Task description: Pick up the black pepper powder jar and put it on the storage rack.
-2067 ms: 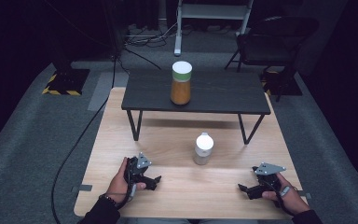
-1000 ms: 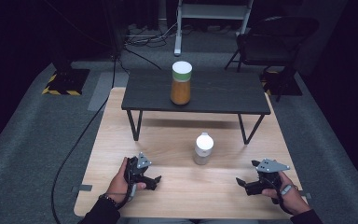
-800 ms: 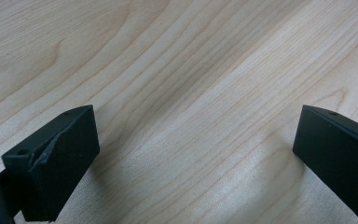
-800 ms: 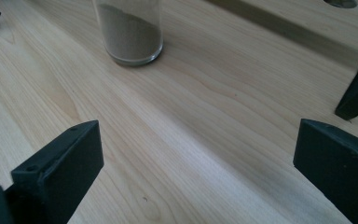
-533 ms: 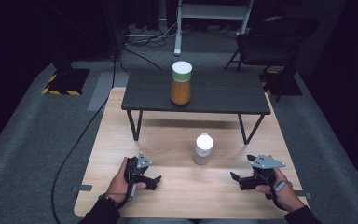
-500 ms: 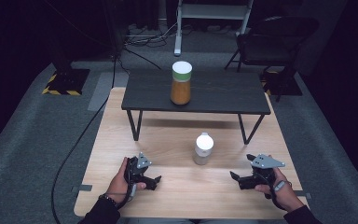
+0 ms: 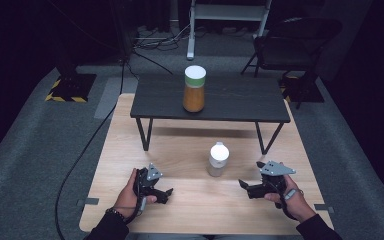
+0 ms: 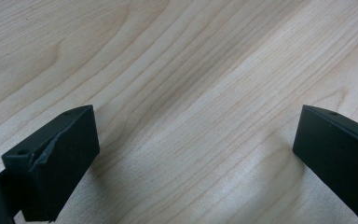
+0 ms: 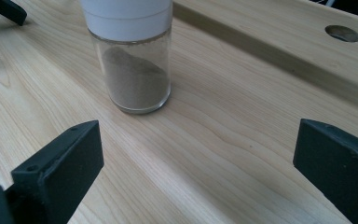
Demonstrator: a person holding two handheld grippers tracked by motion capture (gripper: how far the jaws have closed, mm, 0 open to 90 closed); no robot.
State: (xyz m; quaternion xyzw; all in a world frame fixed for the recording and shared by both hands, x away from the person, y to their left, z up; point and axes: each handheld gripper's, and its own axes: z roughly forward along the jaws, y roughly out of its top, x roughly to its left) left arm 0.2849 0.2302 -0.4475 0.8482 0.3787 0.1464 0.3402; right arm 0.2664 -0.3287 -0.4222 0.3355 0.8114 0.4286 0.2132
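Observation:
A small glass jar (image 7: 218, 159) with a white cap and grey-brown powder inside stands upright on the light wooden table (image 7: 195, 215). My right gripper (image 7: 244, 186) hovers low just right of it, open, jaws pointing toward the jar (image 9: 130, 60), which is ahead and a little left of the gap. My left gripper (image 7: 166, 193) rests near the table's front left, open over bare wood (image 8: 191, 116), with nothing between its jaws. A taller jar (image 7: 194, 88) with a white lid and orange contents stands on the small black table (image 7: 240, 102).
The black table stands on thin legs (image 7: 144, 134) across the far half of the wooden top. A round hole (image 9: 342, 33) shows in the wood beyond the small jar. A chair (image 7: 300, 40) and cables lie on the floor behind.
My right gripper has slid left across the table toward the small jar. The left gripper and both jars have stayed where they were.

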